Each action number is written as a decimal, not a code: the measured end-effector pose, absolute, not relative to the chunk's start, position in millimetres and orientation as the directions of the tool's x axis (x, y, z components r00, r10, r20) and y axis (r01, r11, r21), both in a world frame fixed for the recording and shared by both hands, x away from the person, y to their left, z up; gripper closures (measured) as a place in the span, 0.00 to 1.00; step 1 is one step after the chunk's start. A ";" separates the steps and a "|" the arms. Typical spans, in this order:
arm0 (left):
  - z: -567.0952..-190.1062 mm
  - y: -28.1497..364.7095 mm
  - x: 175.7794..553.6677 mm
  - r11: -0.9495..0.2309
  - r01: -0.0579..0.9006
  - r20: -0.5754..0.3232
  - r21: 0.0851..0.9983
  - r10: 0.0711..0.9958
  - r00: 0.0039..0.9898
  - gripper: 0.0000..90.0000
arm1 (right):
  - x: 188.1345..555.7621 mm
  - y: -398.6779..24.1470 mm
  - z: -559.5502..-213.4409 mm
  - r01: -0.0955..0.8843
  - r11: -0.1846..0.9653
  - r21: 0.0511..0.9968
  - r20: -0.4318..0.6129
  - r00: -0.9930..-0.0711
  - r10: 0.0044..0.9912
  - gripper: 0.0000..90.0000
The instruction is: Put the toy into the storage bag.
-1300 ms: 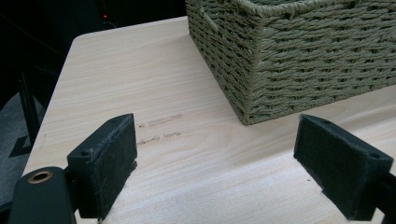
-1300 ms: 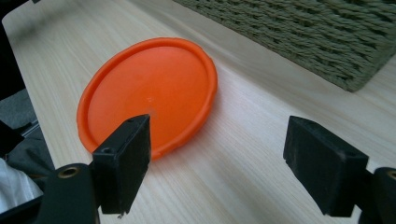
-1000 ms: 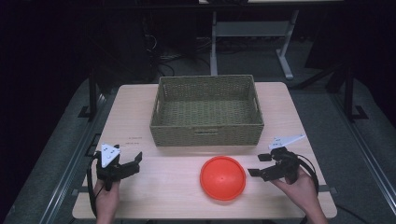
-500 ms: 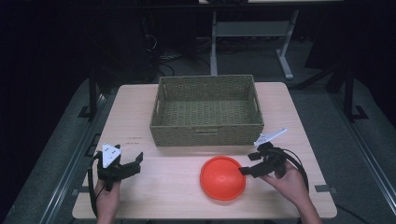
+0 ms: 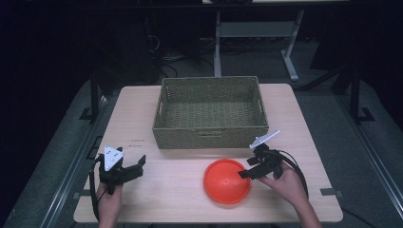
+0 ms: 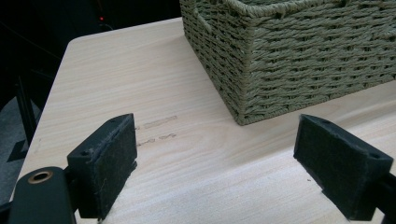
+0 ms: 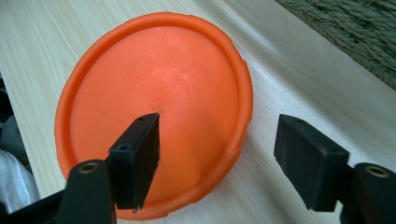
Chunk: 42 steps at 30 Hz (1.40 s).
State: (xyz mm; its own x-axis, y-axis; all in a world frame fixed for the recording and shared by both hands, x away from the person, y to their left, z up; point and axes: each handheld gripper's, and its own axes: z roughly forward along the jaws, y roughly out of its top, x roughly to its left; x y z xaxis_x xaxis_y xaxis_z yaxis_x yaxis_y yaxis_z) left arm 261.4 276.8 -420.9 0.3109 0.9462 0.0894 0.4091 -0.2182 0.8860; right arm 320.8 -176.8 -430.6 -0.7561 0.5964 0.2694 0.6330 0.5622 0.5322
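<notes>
Right tongs [image 5: 247, 167] closing, not yet gripping, astride orange plate [image 5: 226, 181] rim — left tongs [image 5: 135, 166] gape

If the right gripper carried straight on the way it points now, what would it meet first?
Most likely the orange plate. The right gripper points at it with jaws open, one over the plate and one outside its near rim, so the rim would slip between them. Depth is hard to judge.

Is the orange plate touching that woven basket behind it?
Apart. In the high view a strip of bare table lies between the orange plate and the woven basket; the right gripper view shows the same wood gap.
</notes>
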 end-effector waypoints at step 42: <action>-419.7 276.0 259.3 -0.225 0.392 0.100 0.892 0.944 0.314 0.14 | 336.5 -166.5 -451.8 0.672 0.595 0.441 0.323 -0.737 0.594 0.65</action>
